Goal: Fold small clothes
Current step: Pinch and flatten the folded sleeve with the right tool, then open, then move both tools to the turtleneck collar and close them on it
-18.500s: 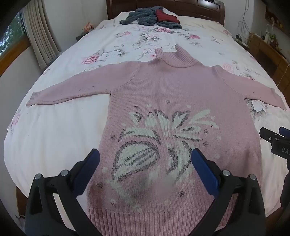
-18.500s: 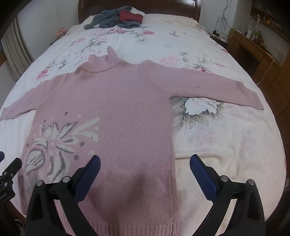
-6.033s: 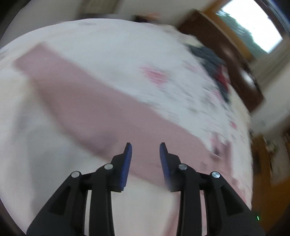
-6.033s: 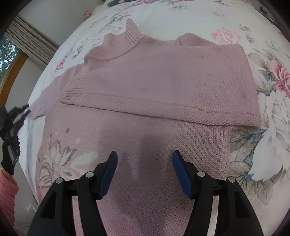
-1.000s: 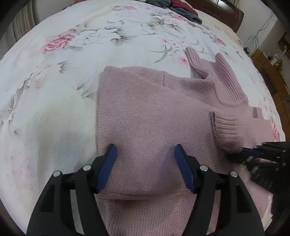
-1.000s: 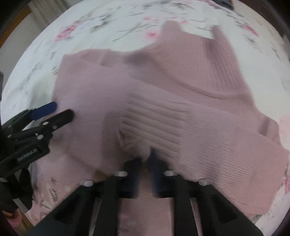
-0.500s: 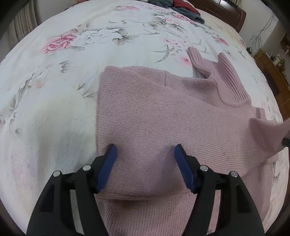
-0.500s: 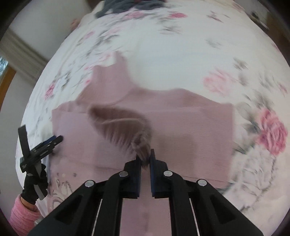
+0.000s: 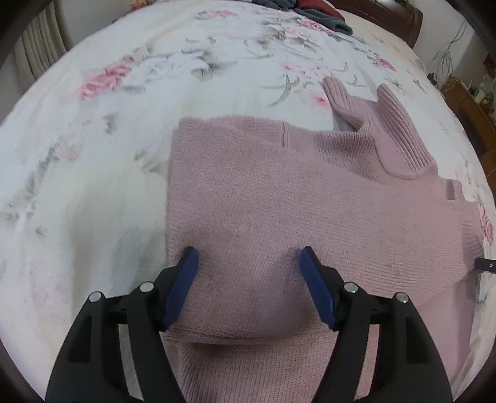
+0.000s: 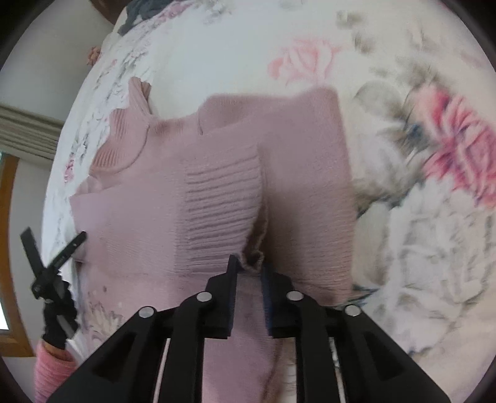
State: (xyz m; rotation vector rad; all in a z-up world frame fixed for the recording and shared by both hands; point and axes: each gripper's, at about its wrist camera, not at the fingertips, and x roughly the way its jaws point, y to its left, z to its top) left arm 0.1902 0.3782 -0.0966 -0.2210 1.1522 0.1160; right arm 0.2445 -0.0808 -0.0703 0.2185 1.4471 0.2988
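A pink knit sweater lies face up on the bed, its ribbed collar toward the headboard. Both sleeves are folded across the chest. My left gripper hovers open low over the upper folded sleeve, near the sweater's left edge, holding nothing. My right gripper sits at the sweater's right side, its fingers only a narrow gap apart with a corner of the ribbed sleeve cuff pinched between the tips. The cuff lies flat on the other folded sleeve. The left gripper shows small at the left of the right wrist view.
The bed's white floral cover spreads widely around the sweater. A pile of dark clothes lies by the wooden headboard. Wooden furniture stands to the right, a curtain to the left. A gloved hand and pink sleeve hold the left gripper.
My right gripper has carried the sleeve cuff across the chest to the sweater's right side and lowered it flat; its fingers have parted slightly. The left gripper has stayed put.
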